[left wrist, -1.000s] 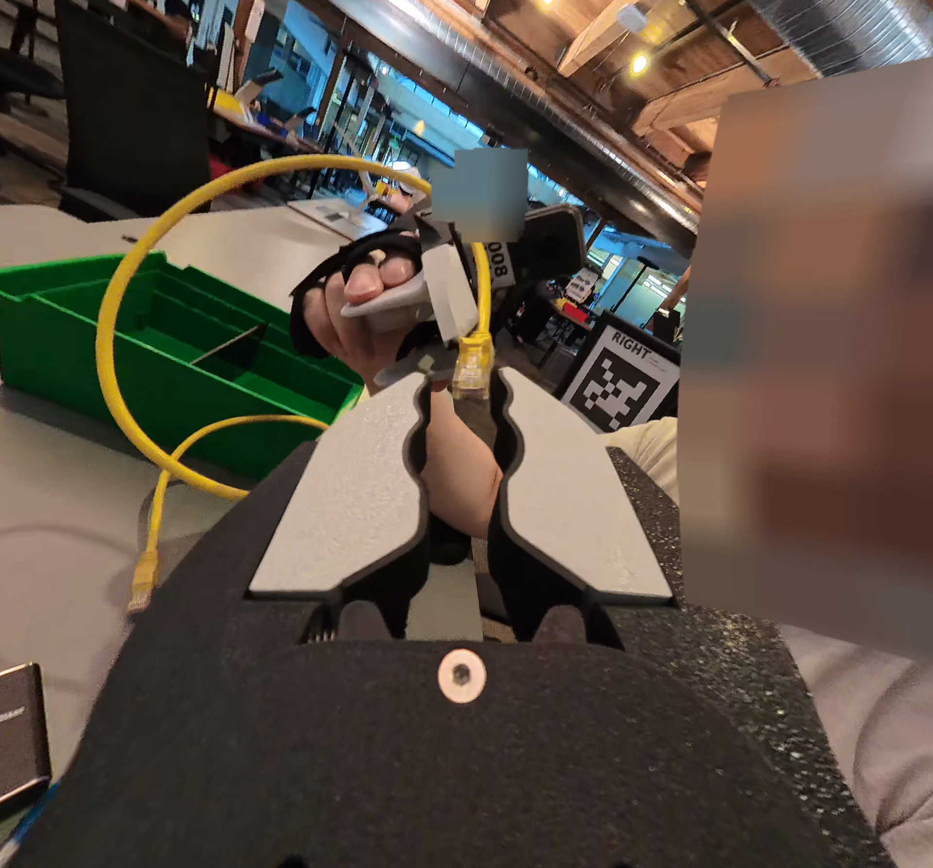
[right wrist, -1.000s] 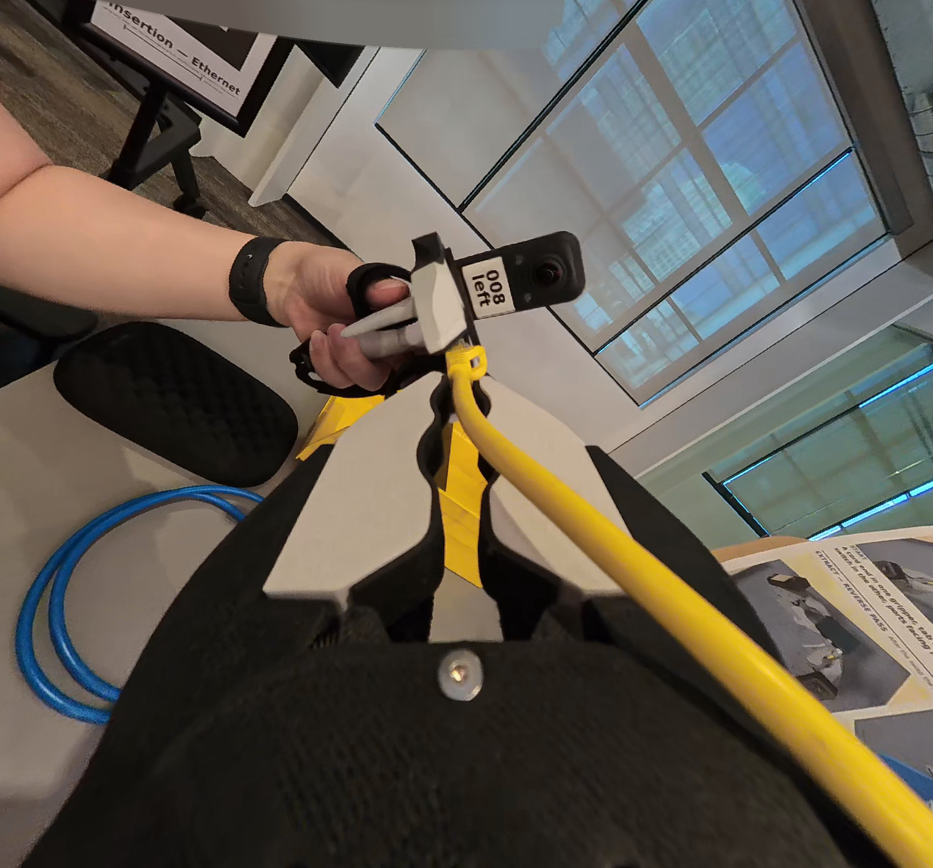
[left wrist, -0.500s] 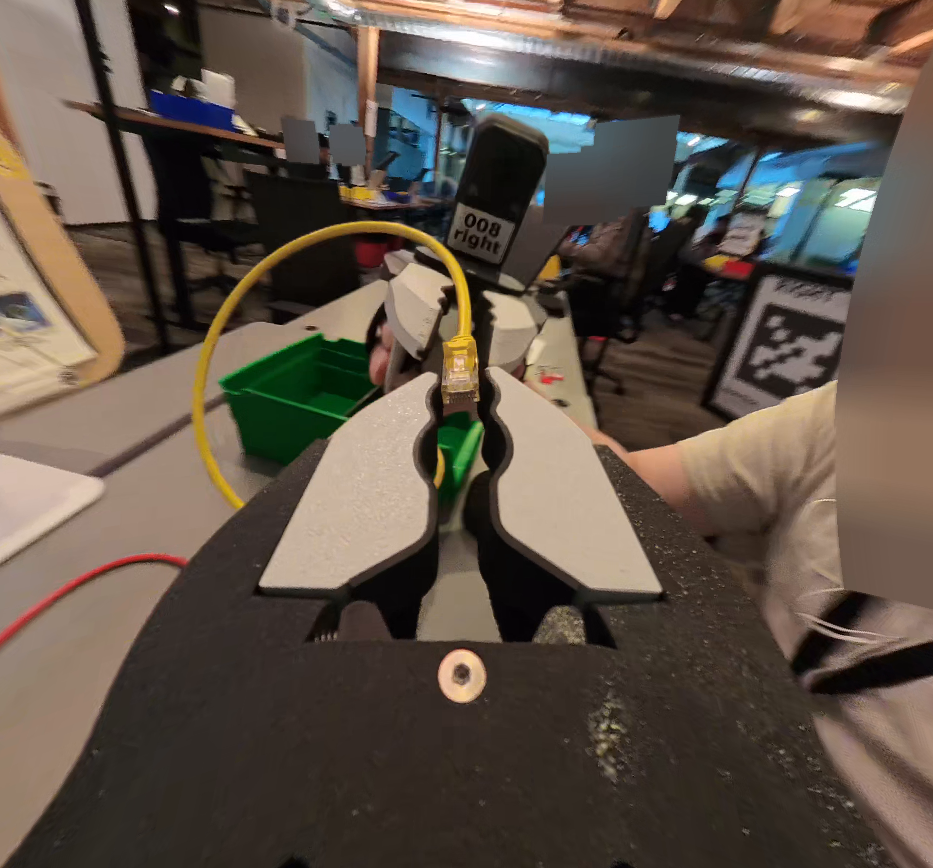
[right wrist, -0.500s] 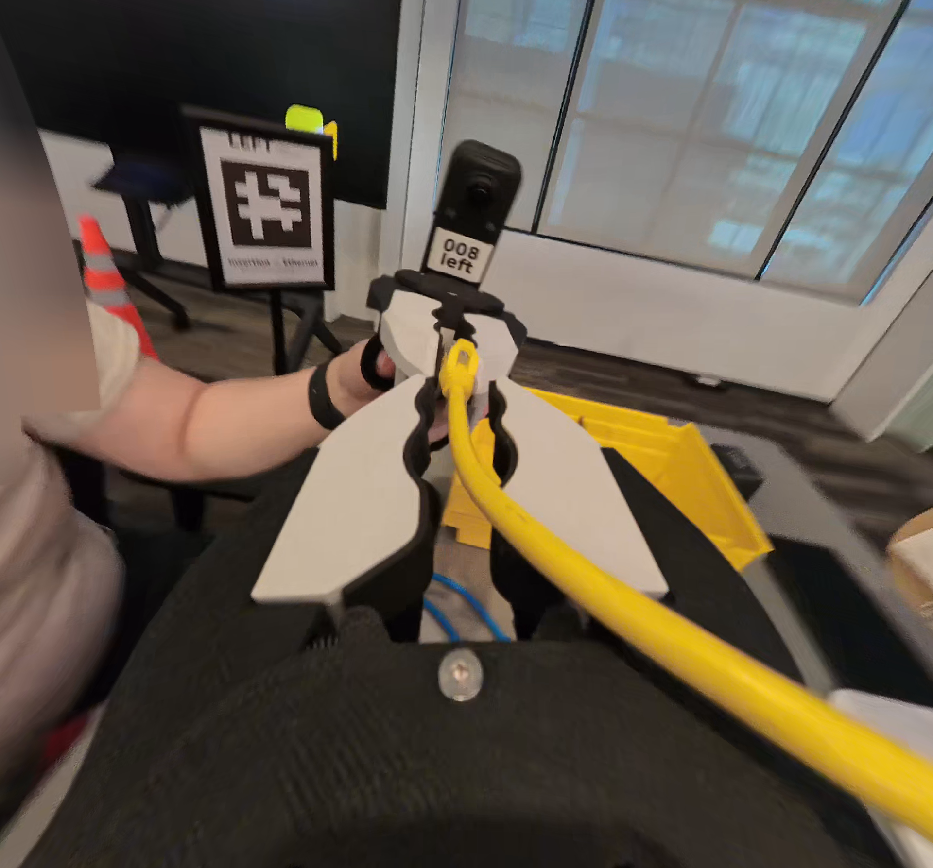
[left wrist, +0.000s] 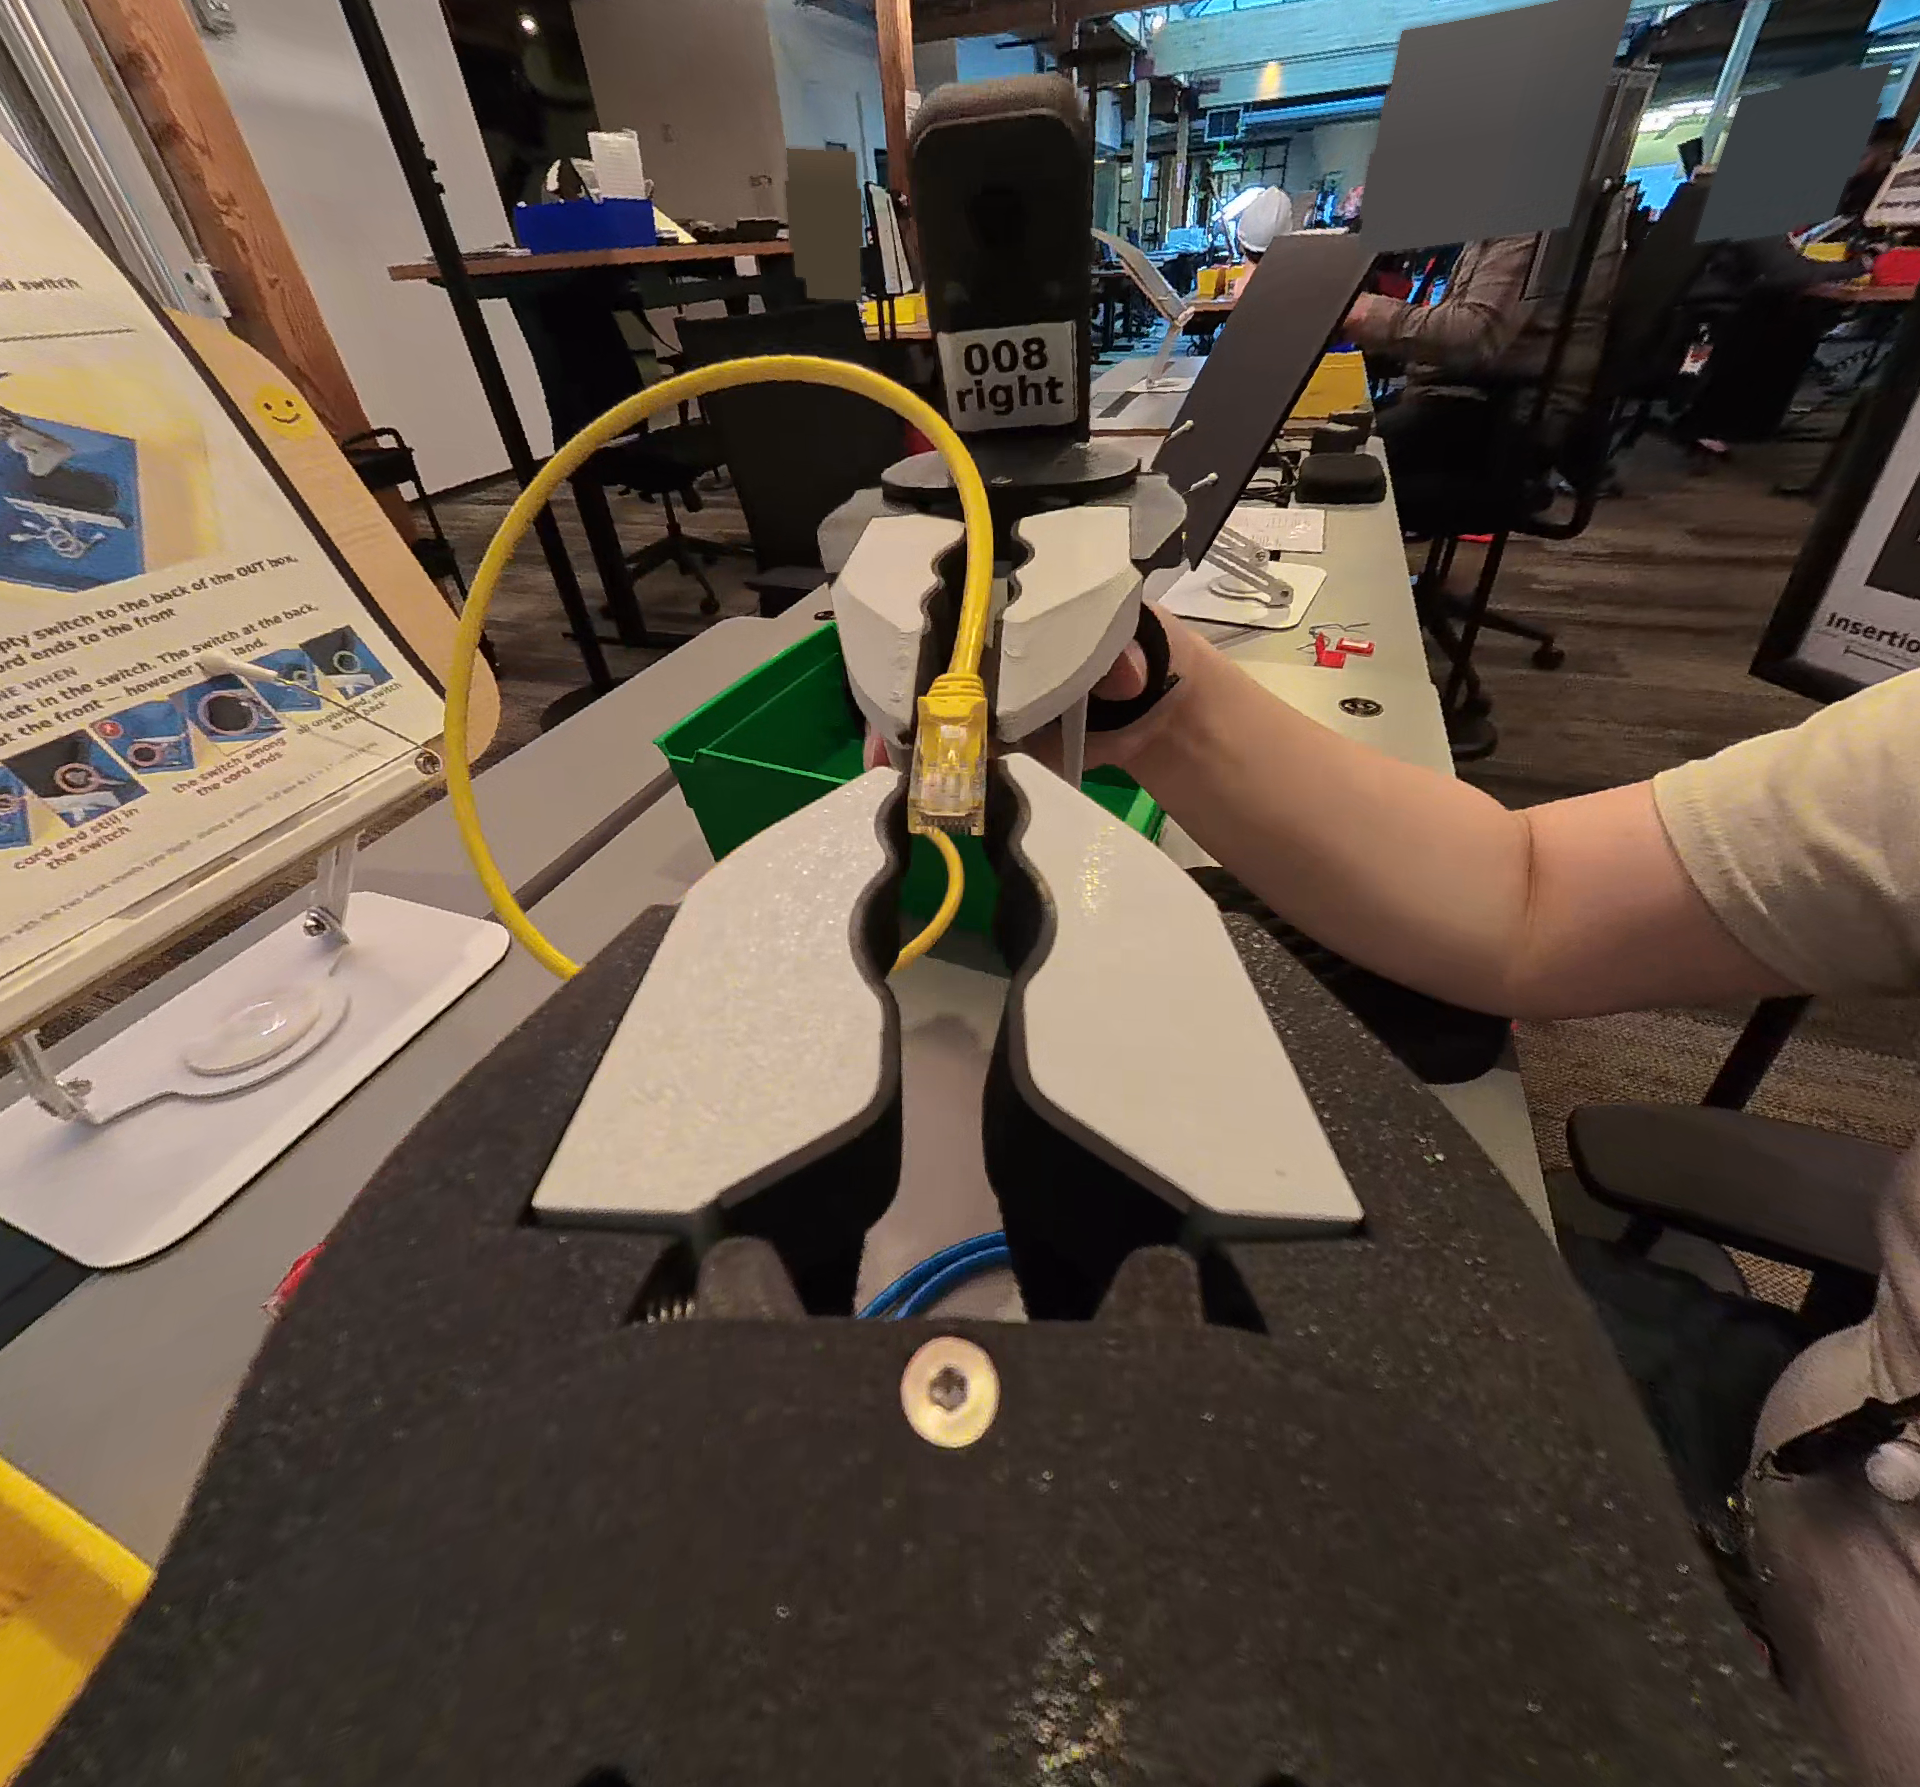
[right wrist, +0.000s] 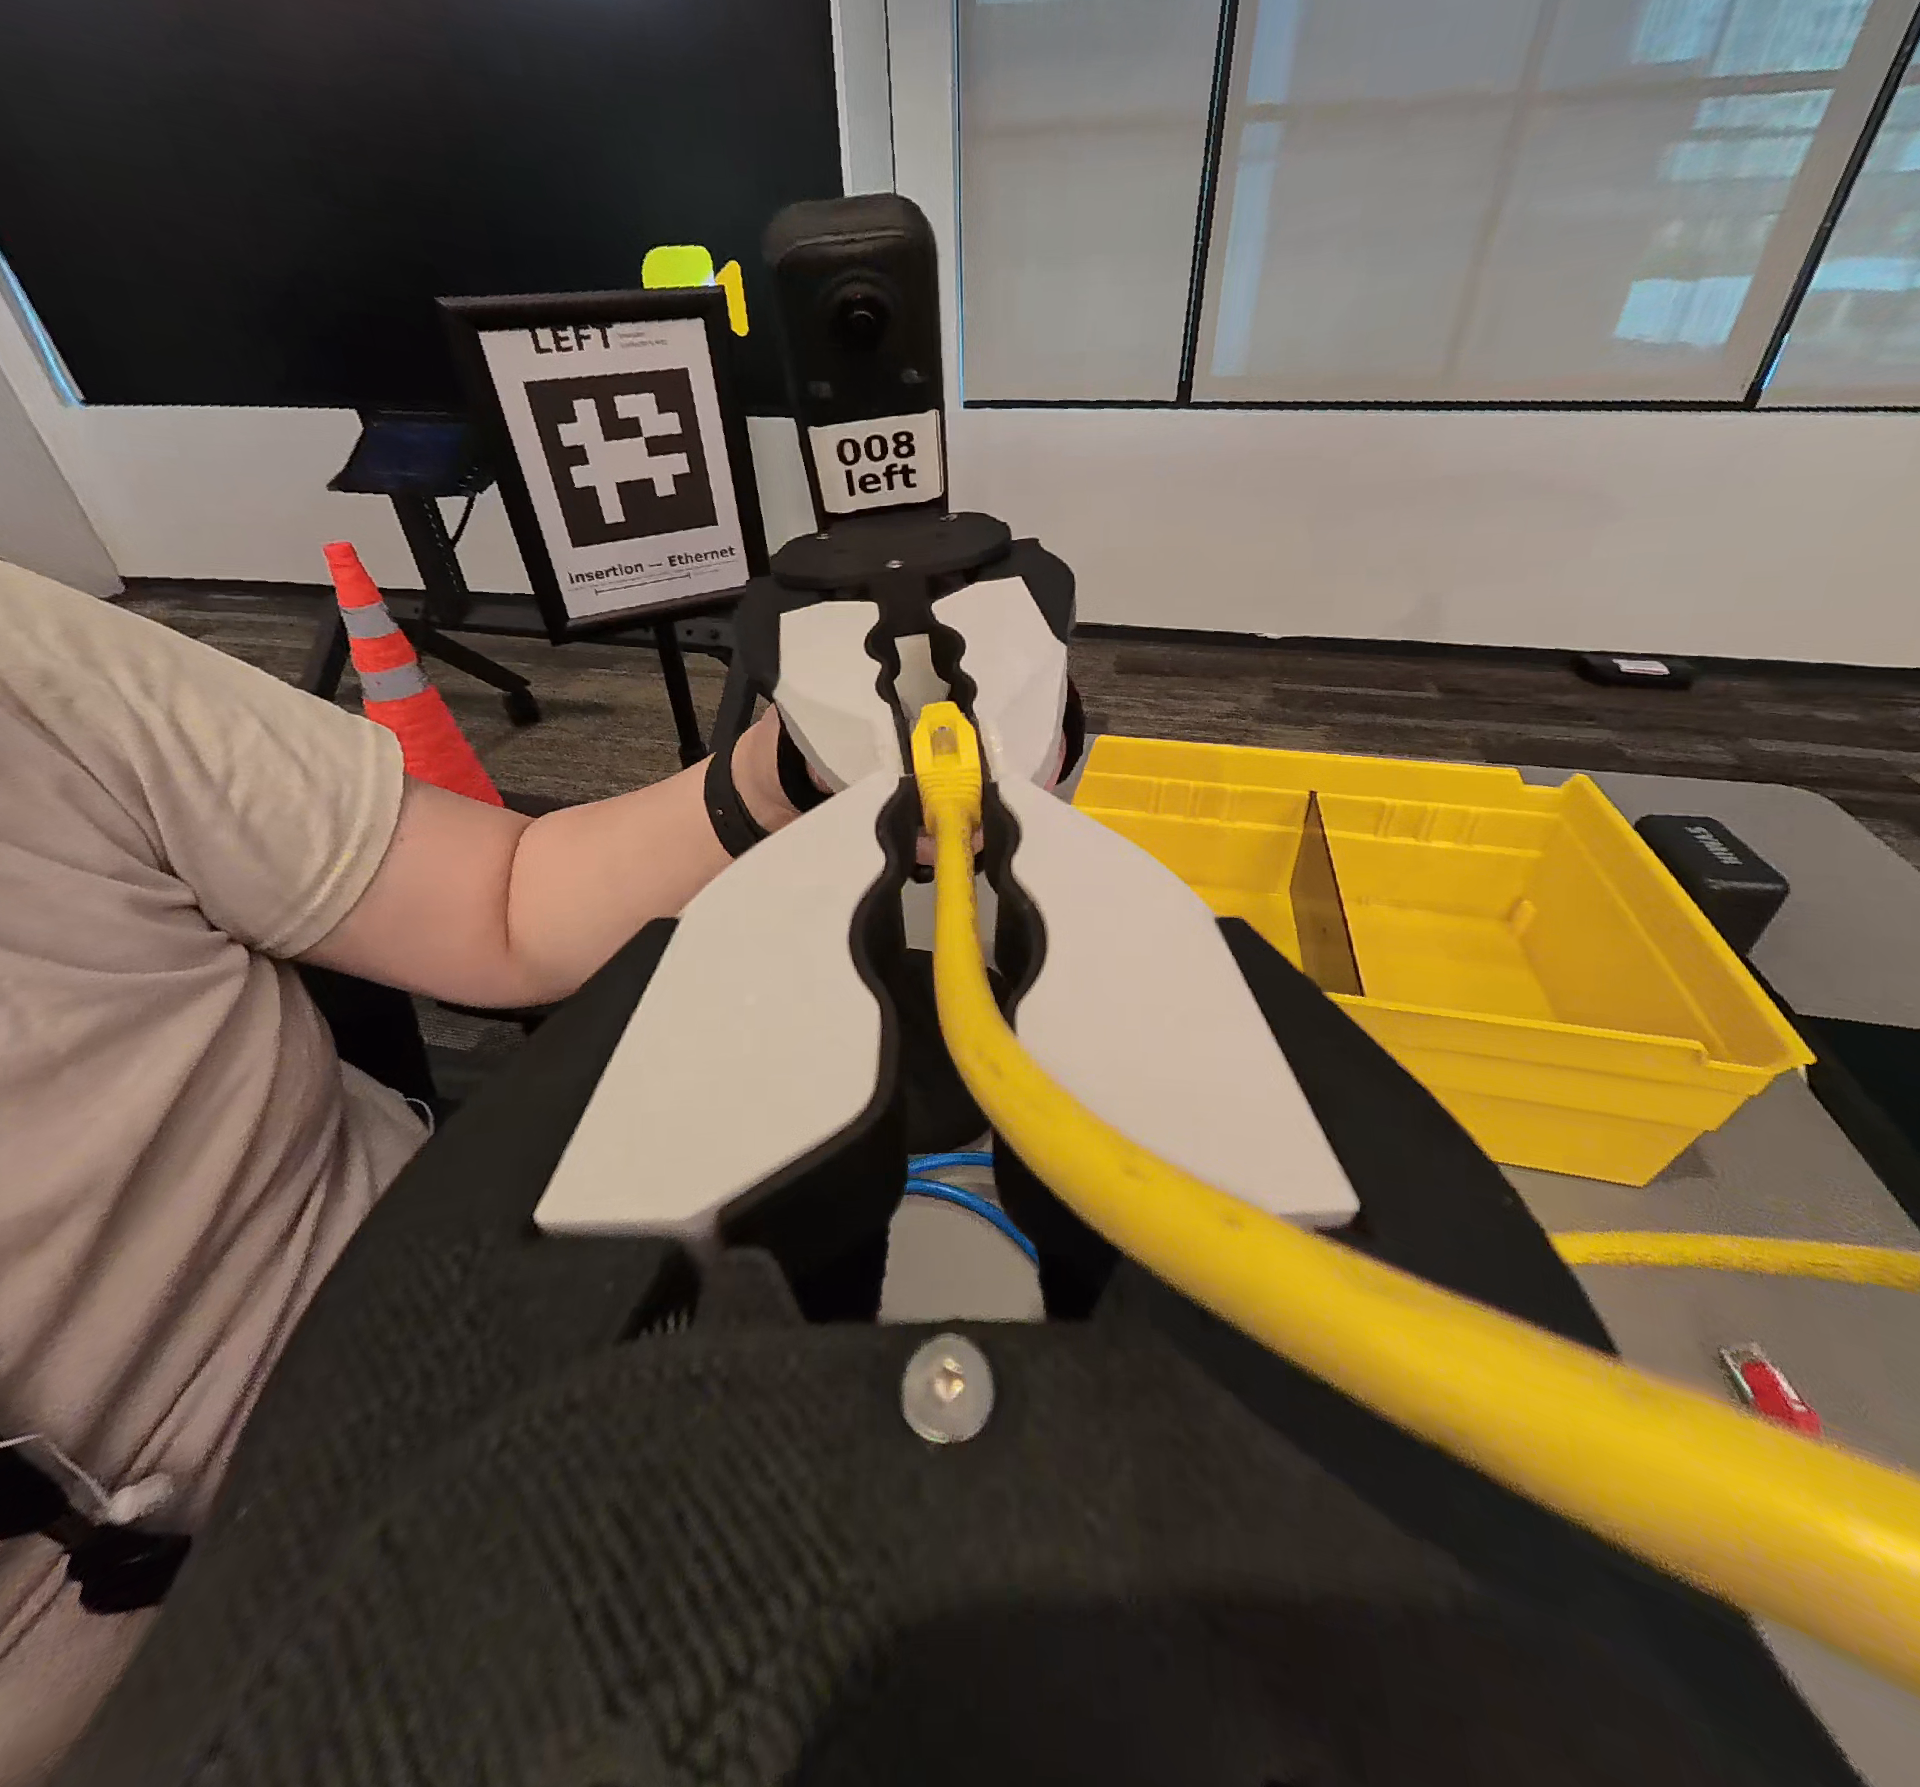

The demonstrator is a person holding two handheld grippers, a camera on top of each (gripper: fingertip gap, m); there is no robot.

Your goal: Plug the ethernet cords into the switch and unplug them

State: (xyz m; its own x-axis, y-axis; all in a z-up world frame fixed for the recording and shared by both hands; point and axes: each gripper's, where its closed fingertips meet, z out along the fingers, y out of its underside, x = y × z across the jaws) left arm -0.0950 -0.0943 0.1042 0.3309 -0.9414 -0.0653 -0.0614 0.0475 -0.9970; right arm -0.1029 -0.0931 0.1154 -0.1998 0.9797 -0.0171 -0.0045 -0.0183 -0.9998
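Note:
A yellow ethernet cord (left wrist: 499, 636) loops up on the left, and its clear-tipped plug (left wrist: 945, 761) sits between my two grippers, which face each other tip to tip above the table. My right gripper (right wrist: 940, 802) is shut on the cord just behind the plug (right wrist: 940, 745); the cord (right wrist: 1247, 1270) runs back over its right finger. My left gripper (left wrist: 945, 792) is shut on the plug's front end. The right gripper also shows in the left wrist view (left wrist: 971, 657), and the left gripper in the right wrist view (right wrist: 925, 698). A black box (right wrist: 1714, 864) lies behind the yellow bin.
A green bin (left wrist: 769, 750) stands behind the grippers in the left wrist view. A yellow divided bin (right wrist: 1455, 958) is on the table at right. A blue cable (right wrist: 966, 1187) lies under the grippers. An instruction board on a stand (left wrist: 156, 698) is at left. An orange cone (right wrist: 405, 698) is on the floor. Both grippers' tips are close together, under 4 cm apart.
Both grippers have swung together from a tilted, upward-looking pose to level over the table. The plug has stayed between their tips throughout.

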